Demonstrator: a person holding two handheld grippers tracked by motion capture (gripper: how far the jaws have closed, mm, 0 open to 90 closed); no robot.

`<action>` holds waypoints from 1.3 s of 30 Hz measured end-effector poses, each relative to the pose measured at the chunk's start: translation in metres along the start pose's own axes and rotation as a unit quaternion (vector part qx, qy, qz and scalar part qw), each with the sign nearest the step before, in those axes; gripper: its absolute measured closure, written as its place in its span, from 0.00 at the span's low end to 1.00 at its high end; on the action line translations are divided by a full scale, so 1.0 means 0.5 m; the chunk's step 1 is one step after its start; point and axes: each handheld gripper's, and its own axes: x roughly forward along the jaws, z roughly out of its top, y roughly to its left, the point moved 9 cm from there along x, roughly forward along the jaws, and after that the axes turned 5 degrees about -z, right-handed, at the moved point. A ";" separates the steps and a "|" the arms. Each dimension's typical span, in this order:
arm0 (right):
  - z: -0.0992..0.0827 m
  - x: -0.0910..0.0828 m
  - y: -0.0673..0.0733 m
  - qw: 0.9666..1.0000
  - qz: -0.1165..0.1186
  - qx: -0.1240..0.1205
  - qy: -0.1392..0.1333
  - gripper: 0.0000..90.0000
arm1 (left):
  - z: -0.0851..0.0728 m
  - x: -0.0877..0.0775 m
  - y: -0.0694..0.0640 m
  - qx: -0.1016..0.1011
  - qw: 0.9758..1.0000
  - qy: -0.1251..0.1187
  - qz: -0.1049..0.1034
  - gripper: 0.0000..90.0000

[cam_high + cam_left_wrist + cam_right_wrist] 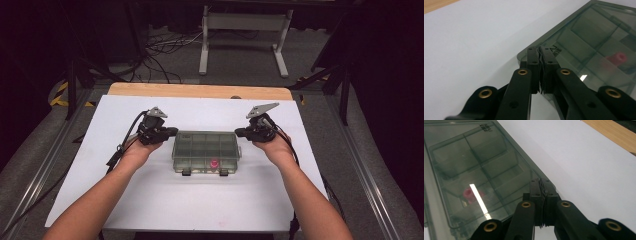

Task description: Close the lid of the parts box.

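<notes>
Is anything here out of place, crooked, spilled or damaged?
Nothing stands out. The compartment box lies flat and square on the white board, lid closed. One pink piece sits inside a near compartment. The shut left gripper and right gripper flank it.

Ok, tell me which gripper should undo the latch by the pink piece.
Right, probably. The right gripper, shut, sits at the compartment box's right edge, the side of that latch and pink piece; the left gripper would have to cross the lid.

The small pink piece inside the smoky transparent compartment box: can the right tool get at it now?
Probably not: the small pink piece lies under the box's closed lid, and both front latches look fastened.
</notes>
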 end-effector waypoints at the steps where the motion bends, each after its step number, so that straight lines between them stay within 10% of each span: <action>1: 0.001 -0.002 0.002 1.000 0.001 -0.001 0.000 0.99 | 0.001 -0.003 0.000 0.005 1.000 0.003 -0.003 0.97; 21: -0.015 -0.016 0.094 0.995 0.065 -0.057 0.052 0.98 | -0.030 -0.014 -0.060 0.059 0.995 0.061 -0.056 0.98; 39: -0.038 -0.006 0.115 0.990 0.082 -0.073 0.084 0.96 | -0.053 -0.006 -0.086 0.091 0.987 0.104 -0.078 0.99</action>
